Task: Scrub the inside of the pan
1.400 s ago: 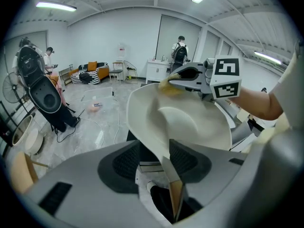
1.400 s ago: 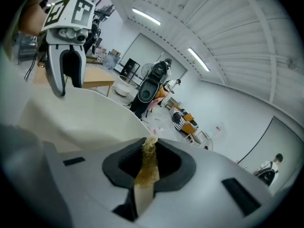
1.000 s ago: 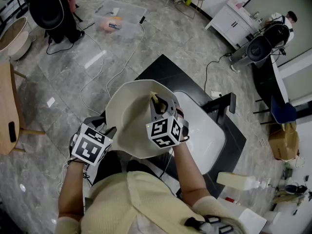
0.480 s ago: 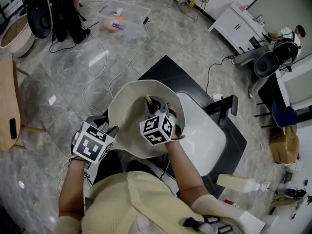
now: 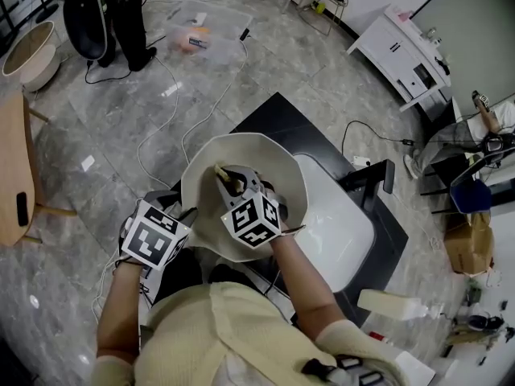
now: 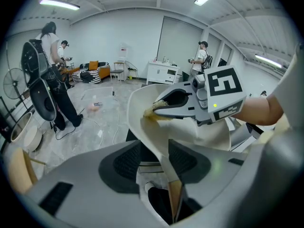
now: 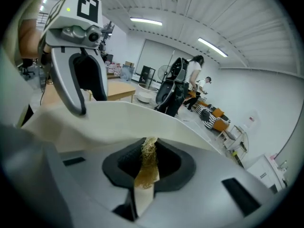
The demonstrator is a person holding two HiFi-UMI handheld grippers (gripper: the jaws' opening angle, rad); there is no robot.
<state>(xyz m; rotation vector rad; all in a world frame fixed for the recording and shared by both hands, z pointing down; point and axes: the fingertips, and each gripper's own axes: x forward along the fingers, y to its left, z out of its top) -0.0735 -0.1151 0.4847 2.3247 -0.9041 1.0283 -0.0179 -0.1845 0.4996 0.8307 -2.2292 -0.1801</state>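
Note:
A cream pan (image 5: 278,167) is held tilted over the sink. My left gripper (image 5: 182,217) is shut on its near left rim; in the left gripper view the pan wall (image 6: 148,139) runs down between the pads of that gripper (image 6: 164,161). My right gripper (image 5: 231,181) reaches into the pan and is shut on a yellowish fibrous scrub pad (image 5: 222,174). The pad's tip lies against the pan's inner left wall. In the right gripper view the scrub pad (image 7: 148,161) sticks out between the jaws toward the pan wall (image 7: 118,120). The left gripper view shows the right gripper (image 6: 183,103) with the scrub pad (image 6: 153,111) at the rim.
A white sink basin (image 5: 342,223) sits in a black counter (image 5: 269,112) under the pan. A white bottle (image 5: 398,301) stands at the near right. Cables and a clear plastic bin (image 5: 199,29) lie on the grey floor; a wooden table (image 5: 11,175) is at the left. People stand farther off.
My right gripper has swept left across the inside of the pan with the scrub pad, from near the middle to the left wall. The left gripper and pan kept still.

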